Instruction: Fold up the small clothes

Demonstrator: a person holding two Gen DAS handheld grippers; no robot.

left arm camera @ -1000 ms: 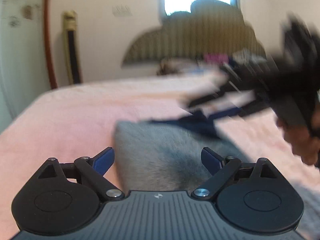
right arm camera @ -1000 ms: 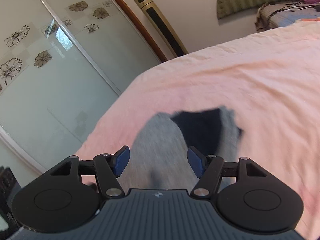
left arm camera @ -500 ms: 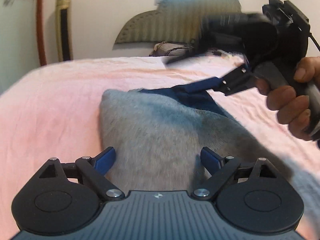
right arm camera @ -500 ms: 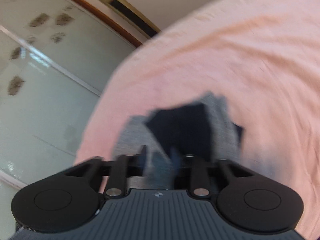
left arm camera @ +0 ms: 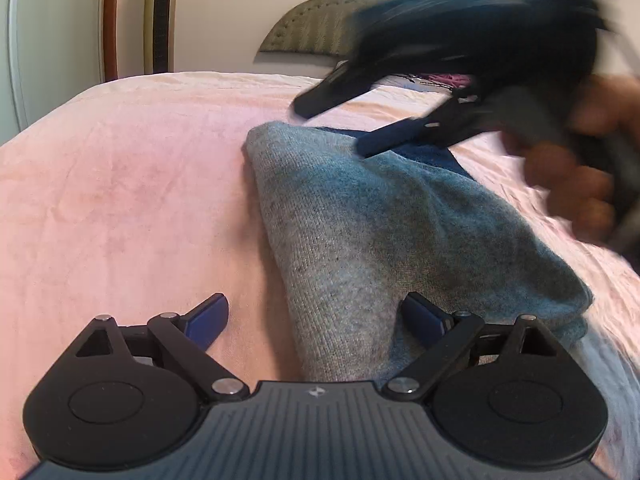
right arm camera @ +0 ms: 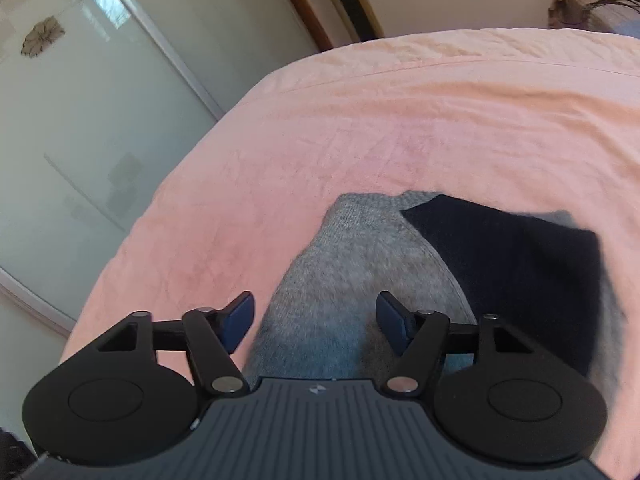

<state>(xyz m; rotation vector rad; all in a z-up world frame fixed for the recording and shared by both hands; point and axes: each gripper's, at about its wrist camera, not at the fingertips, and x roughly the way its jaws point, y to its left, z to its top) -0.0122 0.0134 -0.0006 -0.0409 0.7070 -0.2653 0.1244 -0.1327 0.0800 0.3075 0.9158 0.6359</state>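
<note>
A small grey knit garment (left arm camera: pixel 380 220) lies folded lengthwise on the pink bed sheet (left arm camera: pixel 120 180), with a dark navy part (left arm camera: pixel 424 152) showing at its far end. My left gripper (left arm camera: pixel 316 316) is open just above the garment's near end, its right pad over the cloth and its left pad over the sheet. In the right wrist view the grey garment (right arm camera: pixel 352 264) and its navy part (right arm camera: pixel 512 256) lie below my right gripper (right arm camera: pixel 316 314). Its jaws are opening, with cloth under the gap but not pinched. The right gripper (left arm camera: pixel 336 128) is also in the left view, blurred over the far end.
A person's hand (left arm camera: pixel 580 184) holds the right gripper at the right. A padded headboard (left arm camera: pixel 320 28) and a pillow (right arm camera: pixel 592 8) are at the far end. A frosted sliding door (right arm camera: pixel 100 120) and a tall gold-and-black column (left arm camera: pixel 160 16) stand beyond the bed's left edge (right arm camera: pixel 132 240).
My left gripper has sunk toward the garment's near end, its left pad now over the sheet. The right gripper has swung across the far end, and its jaws look wider than half a second ago.
</note>
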